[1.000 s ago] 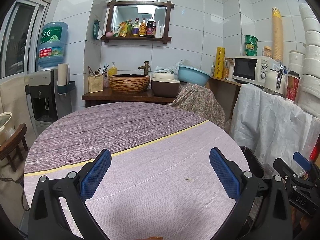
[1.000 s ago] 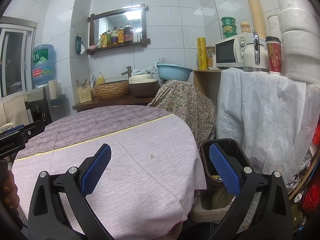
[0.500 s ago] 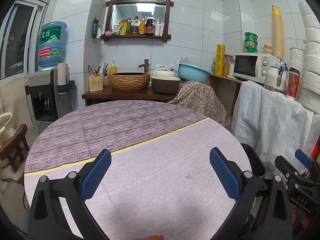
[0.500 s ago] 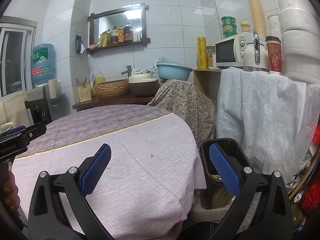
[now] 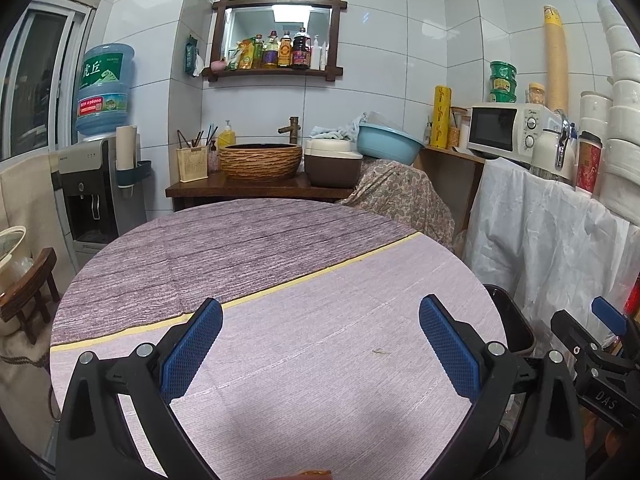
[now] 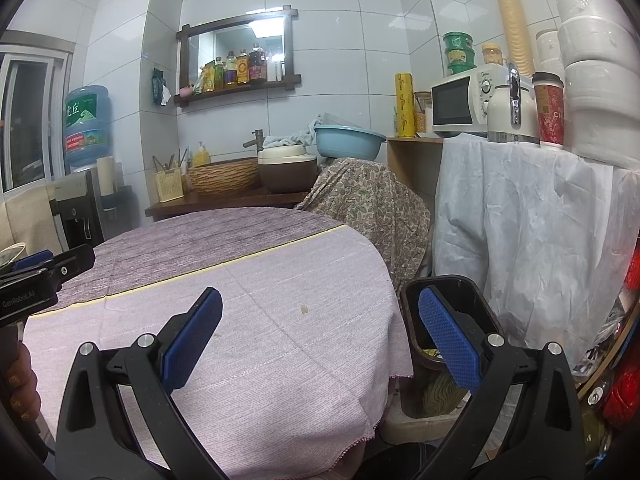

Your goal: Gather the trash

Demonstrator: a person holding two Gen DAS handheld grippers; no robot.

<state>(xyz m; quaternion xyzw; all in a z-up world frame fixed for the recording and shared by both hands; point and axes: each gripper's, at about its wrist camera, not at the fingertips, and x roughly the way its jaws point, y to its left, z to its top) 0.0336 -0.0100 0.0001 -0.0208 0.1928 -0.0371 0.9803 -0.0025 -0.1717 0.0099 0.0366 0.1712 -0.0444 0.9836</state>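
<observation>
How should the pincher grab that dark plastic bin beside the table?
Probably pinch the dark plastic bin by its thin top rim, coming down from above: it stands upright and open, and its body looks too wide to fit between the fingers.

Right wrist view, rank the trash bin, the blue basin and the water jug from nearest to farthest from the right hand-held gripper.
1. Trash bin: on the floor beside the table, right by the right hand-held gripper, behind its right finger.
2. Blue basin: farther back, past the table, atop the patterned cloth.
3. Water jug: far left, on the dispenser near the window.
</observation>
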